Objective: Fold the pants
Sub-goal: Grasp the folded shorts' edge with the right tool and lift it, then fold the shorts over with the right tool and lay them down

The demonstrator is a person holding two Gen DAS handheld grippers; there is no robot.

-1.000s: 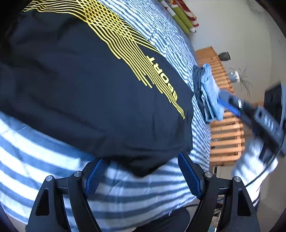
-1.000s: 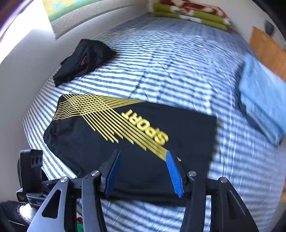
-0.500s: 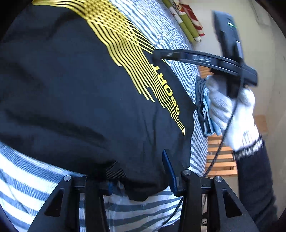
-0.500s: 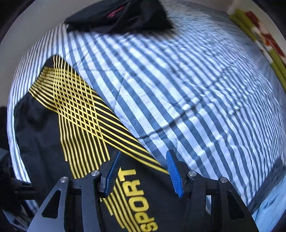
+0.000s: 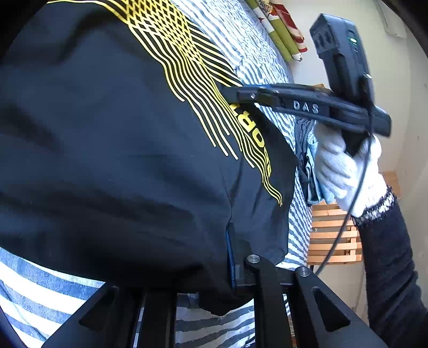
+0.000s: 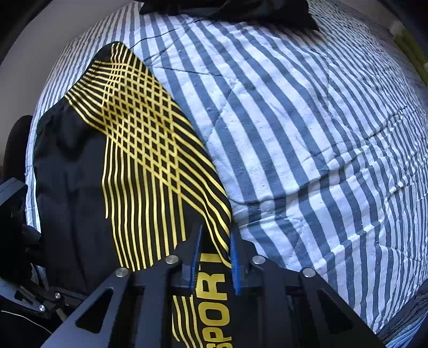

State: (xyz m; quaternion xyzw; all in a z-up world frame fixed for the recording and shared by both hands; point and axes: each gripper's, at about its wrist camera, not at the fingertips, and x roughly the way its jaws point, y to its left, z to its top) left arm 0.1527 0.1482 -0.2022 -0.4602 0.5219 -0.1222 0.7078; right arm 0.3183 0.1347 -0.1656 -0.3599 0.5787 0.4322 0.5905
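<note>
Black sport pants [image 5: 112, 150] with yellow lines and "SPORT" lettering lie flat on the striped bed. My left gripper [image 5: 214, 267] sits at their near edge, shut on the fabric. One blue pad [image 5: 230, 254] shows and the cloth hides the other finger. In the left wrist view my right gripper [image 5: 232, 95] reaches in from the right, held by a white-gloved hand [image 5: 342, 166], its tip on the pants by the lettering. In the right wrist view the right gripper [image 6: 214, 257] is shut on the pants [image 6: 133, 166] at their long edge, the blue pads close together with cloth between.
The blue-and-white striped bedspread [image 6: 307, 133] spreads far right of the pants. A dark garment [image 6: 227, 10] lies at its far end. Folded blue clothes [image 5: 311, 174] sit at the bed's edge, beside a slatted wooden bench [image 5: 334, 235]. Rolled green and red bedding [image 5: 281, 34] lies by the wall.
Both grippers went from open to shut. The right one swung over the pants and closed on their edge. The left one moved in and closed on the near edge.
</note>
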